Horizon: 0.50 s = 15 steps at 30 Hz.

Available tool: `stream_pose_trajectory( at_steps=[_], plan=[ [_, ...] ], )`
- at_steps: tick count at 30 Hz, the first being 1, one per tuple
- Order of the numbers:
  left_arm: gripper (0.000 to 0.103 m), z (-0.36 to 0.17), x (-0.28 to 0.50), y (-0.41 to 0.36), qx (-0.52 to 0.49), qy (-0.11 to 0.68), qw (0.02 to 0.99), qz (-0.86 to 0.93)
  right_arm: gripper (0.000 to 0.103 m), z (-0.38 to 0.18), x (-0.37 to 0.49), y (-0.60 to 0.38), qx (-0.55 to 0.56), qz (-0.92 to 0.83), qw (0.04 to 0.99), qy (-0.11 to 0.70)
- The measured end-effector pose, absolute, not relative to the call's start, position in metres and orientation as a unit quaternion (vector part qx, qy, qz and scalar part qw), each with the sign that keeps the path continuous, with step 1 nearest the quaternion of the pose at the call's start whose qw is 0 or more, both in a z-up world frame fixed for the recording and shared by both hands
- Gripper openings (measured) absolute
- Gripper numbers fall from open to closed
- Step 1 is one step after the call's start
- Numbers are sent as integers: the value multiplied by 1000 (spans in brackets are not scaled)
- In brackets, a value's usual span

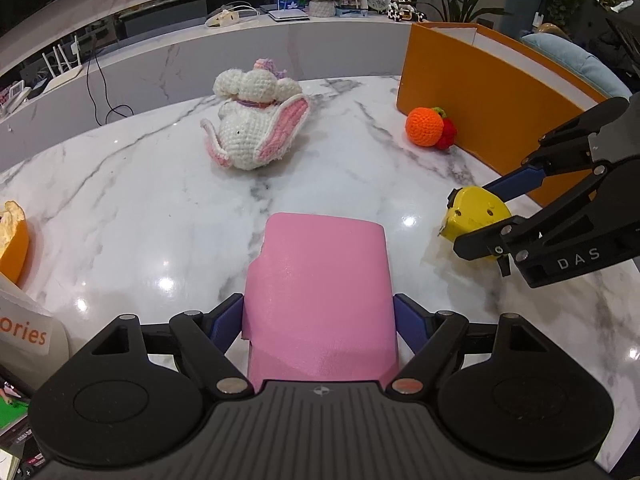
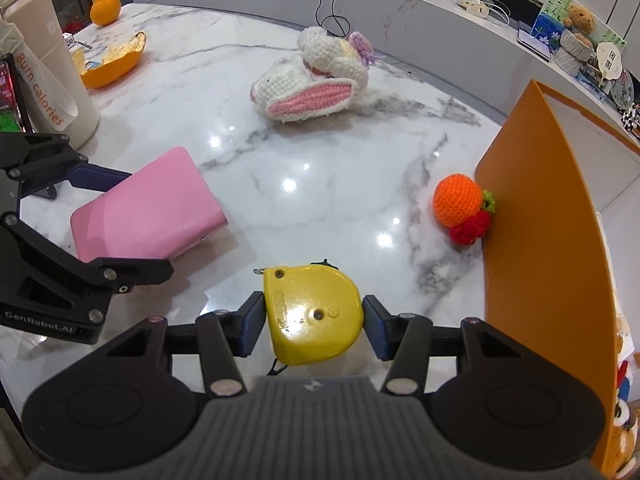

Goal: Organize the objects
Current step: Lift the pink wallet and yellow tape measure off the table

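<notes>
My left gripper [image 1: 319,330] is shut on a pink case [image 1: 320,296] and holds it just above the marble table [image 1: 140,208]; the case also shows in the right wrist view [image 2: 148,208]. My right gripper [image 2: 314,320] is shut on a yellow tape measure [image 2: 314,314], which also shows in the left wrist view [image 1: 476,216]. A white crocheted bunny [image 1: 252,124] lies on its side mid-table. A crocheted orange with a red flower [image 1: 428,127] rests against an orange box [image 1: 492,92].
A white bottle with orange lettering [image 2: 52,76] stands at the table's left edge. An orange peel half [image 2: 112,62] and a whole orange [image 2: 105,9] lie beyond it. A marble counter with clutter [image 1: 280,16] runs behind the table.
</notes>
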<state>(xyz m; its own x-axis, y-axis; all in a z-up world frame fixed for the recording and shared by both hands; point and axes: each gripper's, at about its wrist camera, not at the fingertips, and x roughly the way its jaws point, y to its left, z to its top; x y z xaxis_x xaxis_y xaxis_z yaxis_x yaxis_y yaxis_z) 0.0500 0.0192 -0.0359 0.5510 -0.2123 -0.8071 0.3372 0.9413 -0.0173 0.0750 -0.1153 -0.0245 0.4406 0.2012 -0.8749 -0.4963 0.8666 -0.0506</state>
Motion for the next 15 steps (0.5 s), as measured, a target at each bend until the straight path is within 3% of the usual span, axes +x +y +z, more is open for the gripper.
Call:
stream_pose_trajectory(
  at_steps=[15],
  plan=[
    [92, -6, 49, 8, 67, 425, 890, -148, 55, 7, 77, -126, -129, 205, 858, 453]
  ],
)
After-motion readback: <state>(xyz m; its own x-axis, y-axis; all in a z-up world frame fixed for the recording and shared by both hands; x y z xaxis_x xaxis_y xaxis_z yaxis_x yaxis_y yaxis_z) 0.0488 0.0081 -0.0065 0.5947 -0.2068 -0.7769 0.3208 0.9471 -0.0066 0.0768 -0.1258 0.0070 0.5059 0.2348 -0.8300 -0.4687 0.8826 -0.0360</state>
